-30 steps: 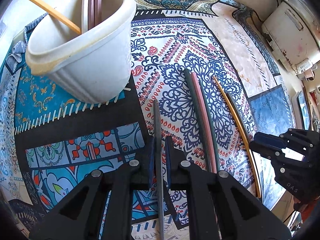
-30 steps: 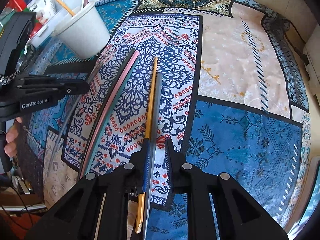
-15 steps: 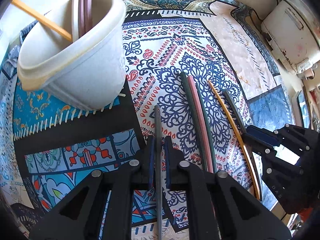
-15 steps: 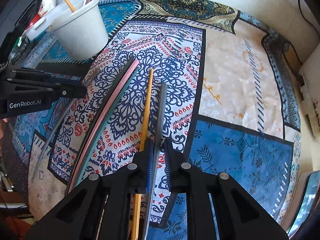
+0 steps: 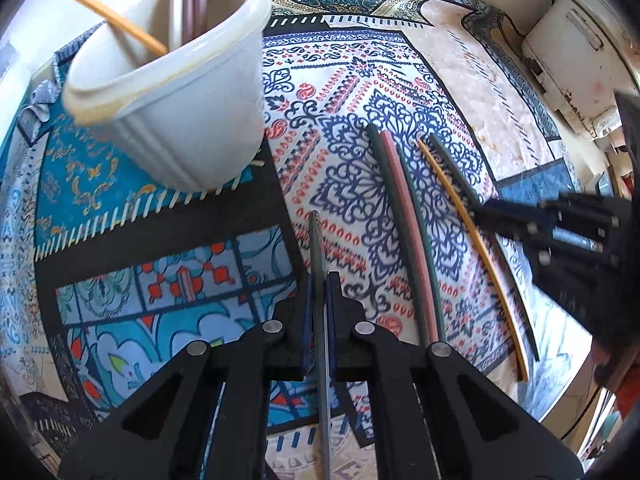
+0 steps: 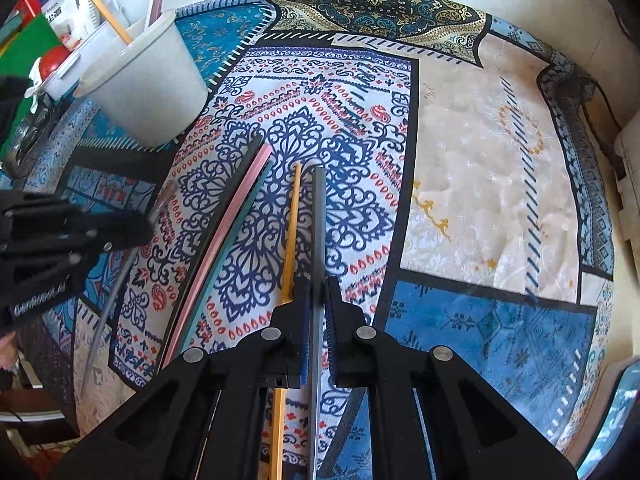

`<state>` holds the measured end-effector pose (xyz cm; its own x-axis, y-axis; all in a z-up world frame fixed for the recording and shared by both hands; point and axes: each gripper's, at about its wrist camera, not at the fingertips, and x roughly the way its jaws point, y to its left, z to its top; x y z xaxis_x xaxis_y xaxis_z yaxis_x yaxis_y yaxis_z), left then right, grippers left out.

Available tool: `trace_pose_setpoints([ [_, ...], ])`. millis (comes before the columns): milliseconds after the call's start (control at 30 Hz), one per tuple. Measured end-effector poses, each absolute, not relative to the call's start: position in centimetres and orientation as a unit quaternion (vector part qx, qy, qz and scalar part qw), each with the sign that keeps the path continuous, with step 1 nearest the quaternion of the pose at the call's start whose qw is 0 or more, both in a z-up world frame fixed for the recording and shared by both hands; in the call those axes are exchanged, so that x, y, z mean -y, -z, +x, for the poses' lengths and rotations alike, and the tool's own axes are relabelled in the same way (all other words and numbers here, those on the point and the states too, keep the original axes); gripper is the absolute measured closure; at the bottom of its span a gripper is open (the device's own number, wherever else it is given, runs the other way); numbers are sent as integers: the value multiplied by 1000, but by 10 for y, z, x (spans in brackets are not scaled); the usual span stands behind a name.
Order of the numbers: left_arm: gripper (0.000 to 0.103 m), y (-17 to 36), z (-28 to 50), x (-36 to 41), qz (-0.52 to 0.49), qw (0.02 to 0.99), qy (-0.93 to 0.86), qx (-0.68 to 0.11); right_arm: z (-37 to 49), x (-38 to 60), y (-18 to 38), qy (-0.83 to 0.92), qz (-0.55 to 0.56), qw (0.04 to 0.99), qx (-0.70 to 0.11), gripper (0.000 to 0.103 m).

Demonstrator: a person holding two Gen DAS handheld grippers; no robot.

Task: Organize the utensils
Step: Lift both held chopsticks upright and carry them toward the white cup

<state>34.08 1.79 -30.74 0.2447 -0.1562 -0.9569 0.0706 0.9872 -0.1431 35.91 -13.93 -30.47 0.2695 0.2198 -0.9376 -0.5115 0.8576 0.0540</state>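
Chopsticks were pinched singly by left gripper and right gripper; either could pivot loose before reaching the cup

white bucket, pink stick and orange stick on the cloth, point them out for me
white bucket [image 5: 192,120], left wrist view, on its outer wall
pink stick [image 5: 404,200], left wrist view, on its middle stretch
orange stick [image 6: 291,224], right wrist view, on its shaft ahead of the fingers

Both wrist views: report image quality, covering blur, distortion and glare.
Left wrist view: strong fisheye bending, the right gripper smeared by motion blur, the white bucket sharp. Right wrist view: same curvature, the left gripper blurred, the patterned cloth brightly lit and partly washed out.
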Motion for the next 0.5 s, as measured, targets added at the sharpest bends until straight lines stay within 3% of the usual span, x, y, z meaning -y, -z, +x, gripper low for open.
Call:
trace_pose_setpoints([
  [300, 99, 280, 317, -43, -66, 812, 53, -578, 386, 115, 308, -234, -158, 795, -537, 91],
  [500, 99, 251, 302, -57, -82, 837, 33, -540, 381, 106, 311, -235, -170, 812, -507, 96],
])
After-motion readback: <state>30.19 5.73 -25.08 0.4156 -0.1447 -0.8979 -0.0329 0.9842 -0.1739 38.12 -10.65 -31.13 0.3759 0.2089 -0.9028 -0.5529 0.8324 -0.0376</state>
